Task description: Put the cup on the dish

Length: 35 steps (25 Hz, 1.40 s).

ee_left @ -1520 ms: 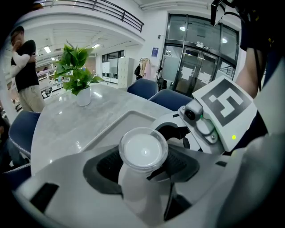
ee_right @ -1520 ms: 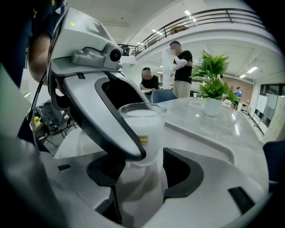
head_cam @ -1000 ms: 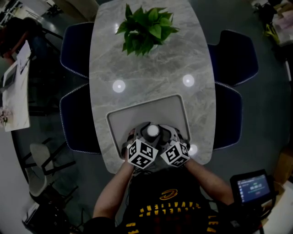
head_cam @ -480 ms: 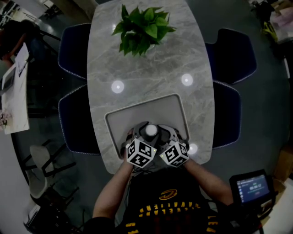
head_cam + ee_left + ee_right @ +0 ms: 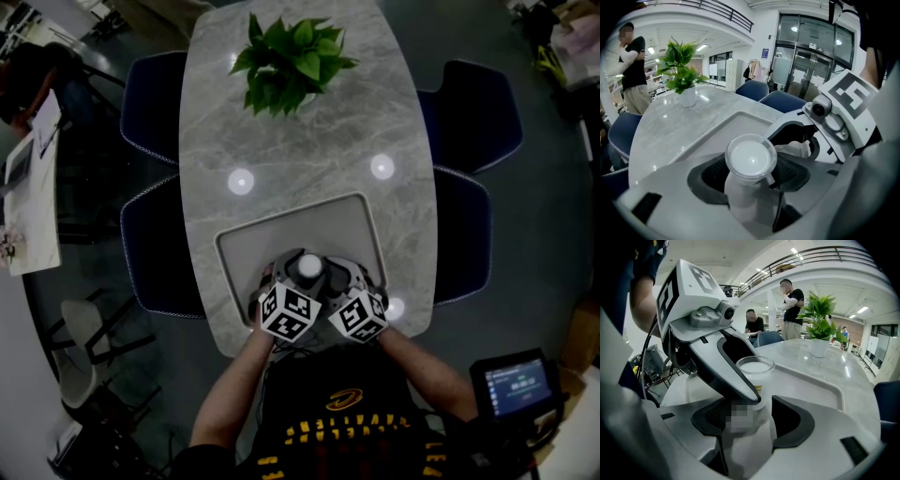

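Observation:
A clear cup (image 5: 309, 267) with a white lid and white body stands upright over the near end of the grey tray-like dish (image 5: 347, 220). Whether its base touches the dish is hidden. My left gripper (image 5: 292, 272) comes in from the left and is shut on the cup (image 5: 750, 159) just under the rim. My right gripper (image 5: 330, 272) comes in from the right. Its pads press the cup's white lower body (image 5: 745, 437), below the left gripper's finger (image 5: 729, 376). Both marker cubes sit close together at the table's near edge.
A potted green plant (image 5: 292, 54) stands at the far end of the marble table (image 5: 309, 159). Dark blue chairs (image 5: 155, 98) (image 5: 478, 112) line both sides. A small screen (image 5: 520, 384) sits at the lower right. People (image 5: 790, 310) stand beyond the table.

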Available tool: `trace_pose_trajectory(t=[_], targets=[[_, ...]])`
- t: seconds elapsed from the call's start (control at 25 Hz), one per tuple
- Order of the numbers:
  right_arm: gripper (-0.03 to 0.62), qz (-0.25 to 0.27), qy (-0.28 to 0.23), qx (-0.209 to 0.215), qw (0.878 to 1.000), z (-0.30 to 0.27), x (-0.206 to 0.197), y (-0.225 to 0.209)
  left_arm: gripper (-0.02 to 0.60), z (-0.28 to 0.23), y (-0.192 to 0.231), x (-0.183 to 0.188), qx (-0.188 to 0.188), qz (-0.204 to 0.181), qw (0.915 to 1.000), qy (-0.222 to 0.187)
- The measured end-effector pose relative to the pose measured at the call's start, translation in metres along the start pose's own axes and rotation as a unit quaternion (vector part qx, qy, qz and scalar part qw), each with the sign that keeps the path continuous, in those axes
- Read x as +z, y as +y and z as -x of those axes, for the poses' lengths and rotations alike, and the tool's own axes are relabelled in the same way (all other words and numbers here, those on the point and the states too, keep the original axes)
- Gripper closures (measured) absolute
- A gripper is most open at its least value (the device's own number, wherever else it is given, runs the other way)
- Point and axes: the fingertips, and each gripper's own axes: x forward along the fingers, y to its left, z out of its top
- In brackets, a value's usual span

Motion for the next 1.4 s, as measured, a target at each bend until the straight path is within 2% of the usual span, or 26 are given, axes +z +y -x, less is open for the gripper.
trace_pose_trajectory(t=[0.36, 0.48, 0.8, 1.2, 1.4], targets=[[0.342, -0.013, -0.009, -0.012, 1.000, 0.007, -0.004, -0.007, 0.305, -0.006, 0.000, 0.002, -0.003, 0.042, 0.9989, -0.022], [0.342, -0.018, -0.015, -0.014, 1.000, 0.008, -0.004, -0.008, 0.285, -0.006, 0.002, 0.005, 0.003, 0.046, 0.9985, -0.030], [0.342, -0.028, -0.036, -0.014, 0.999, 0.010, 0.003, -0.007, 0.284, 0.001, 0.007, 0.008, 0.013, 0.055, 0.9975, -0.043], [0.342, -0.049, -0.056, -0.021, 0.997, 0.032, 0.021, 0.006, 0.284, 0.040, 0.007, 0.017, 0.038, 0.076, 0.9931, -0.080], [0.344, -0.075, -0.078, -0.034, 0.994, 0.044, 0.030, -0.004, 0.284, 0.066, 0.014, 0.025, 0.062, 0.101, 0.9858, -0.119]])
